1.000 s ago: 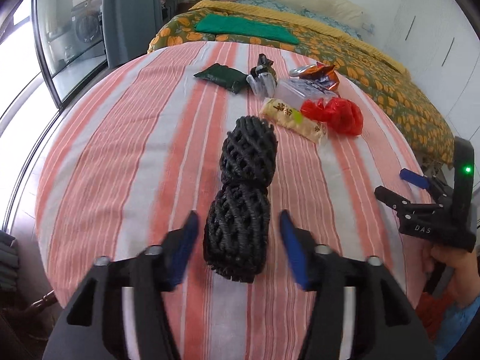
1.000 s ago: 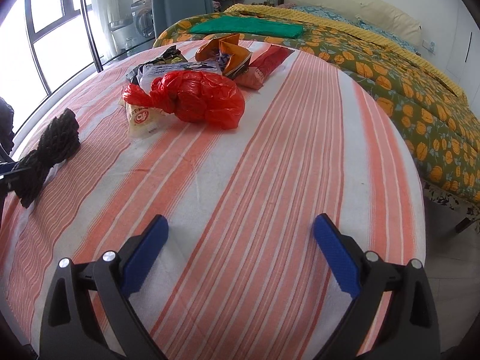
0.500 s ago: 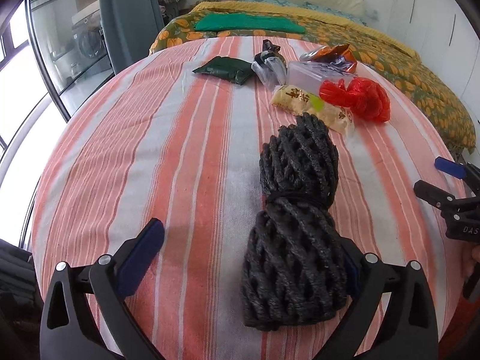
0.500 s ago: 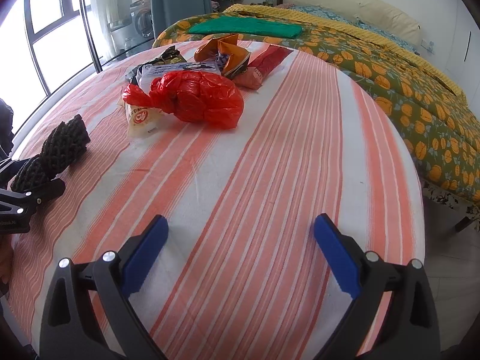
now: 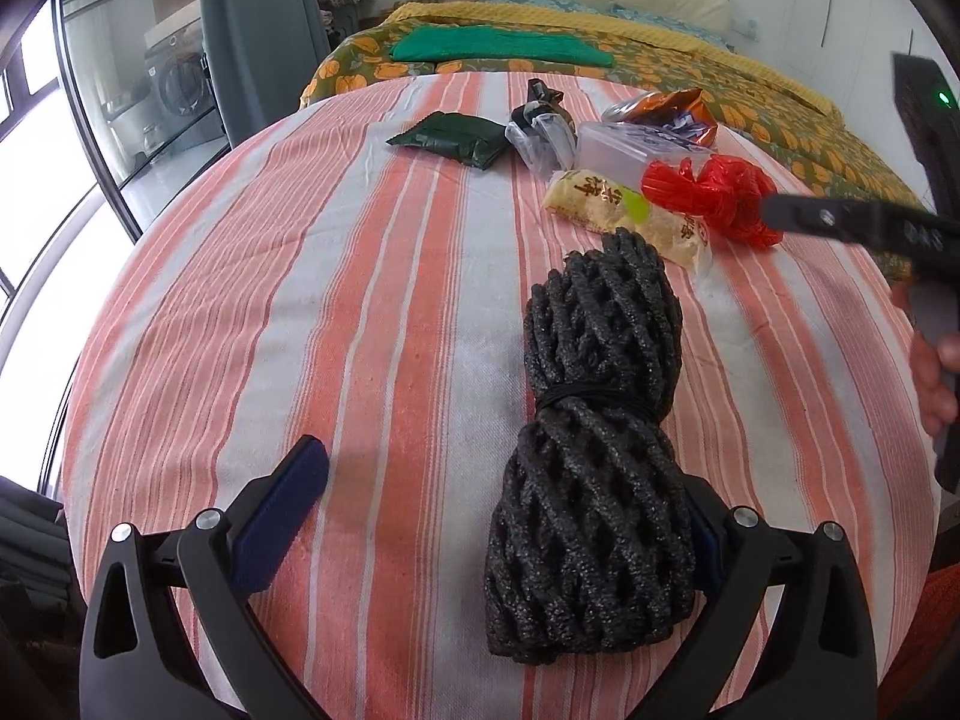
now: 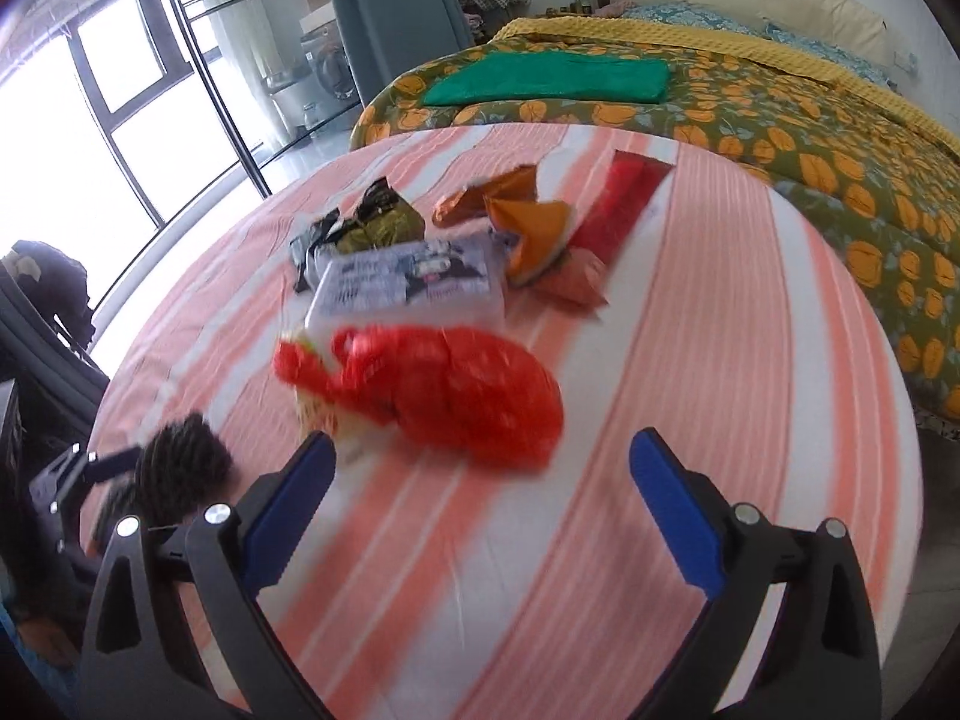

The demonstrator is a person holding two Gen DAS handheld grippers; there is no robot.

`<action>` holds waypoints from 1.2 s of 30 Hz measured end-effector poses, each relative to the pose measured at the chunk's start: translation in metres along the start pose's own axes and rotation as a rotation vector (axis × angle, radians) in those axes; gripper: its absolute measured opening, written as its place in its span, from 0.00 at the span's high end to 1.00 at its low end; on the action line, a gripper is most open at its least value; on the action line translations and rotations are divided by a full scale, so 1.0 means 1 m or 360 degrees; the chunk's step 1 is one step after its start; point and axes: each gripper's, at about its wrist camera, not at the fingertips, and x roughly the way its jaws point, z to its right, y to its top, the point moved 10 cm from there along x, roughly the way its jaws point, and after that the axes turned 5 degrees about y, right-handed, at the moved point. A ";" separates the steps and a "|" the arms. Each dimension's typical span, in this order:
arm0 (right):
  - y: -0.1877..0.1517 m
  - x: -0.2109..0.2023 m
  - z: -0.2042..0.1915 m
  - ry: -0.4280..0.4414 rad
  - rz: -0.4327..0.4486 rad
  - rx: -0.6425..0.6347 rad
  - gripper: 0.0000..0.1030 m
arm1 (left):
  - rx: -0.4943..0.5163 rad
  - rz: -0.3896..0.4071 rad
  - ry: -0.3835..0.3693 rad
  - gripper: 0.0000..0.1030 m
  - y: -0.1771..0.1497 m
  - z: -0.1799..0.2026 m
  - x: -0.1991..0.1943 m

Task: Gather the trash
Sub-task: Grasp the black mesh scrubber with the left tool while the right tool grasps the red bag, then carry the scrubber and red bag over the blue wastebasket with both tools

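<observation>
A black foam net roll [image 5: 594, 420] lies on the striped tablecloth [image 5: 300, 300] between the fingers of my left gripper [image 5: 501, 468]. That gripper is open wide, and the roll rests against its right finger. My right gripper [image 6: 480, 444] is open just in front of a red plastic bag [image 6: 444, 390]. In the left wrist view the right gripper [image 5: 840, 222] reaches over the red bag [image 5: 714, 192]. A yellow snack packet [image 5: 606, 204] lies between the roll and the bag. The right wrist view is blurred.
Behind the bag lie a clear plastic box [image 6: 408, 288], orange wrappers [image 6: 528, 222], a red wrapper [image 6: 624, 204] and a dark green packet [image 5: 450, 138]. A bed [image 6: 780, 120] stands beyond the table. Windows are at the left.
My left gripper's jaws have spread wide around the black roll, which now lies by the right finger. My right gripper has moved forward to the red bag.
</observation>
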 end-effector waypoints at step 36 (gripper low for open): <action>-0.085 -0.056 -0.011 -0.0133 -0.0384 -0.0173 0.59 | -0.0001 0.0001 -0.0002 0.04 0.000 -0.001 0.000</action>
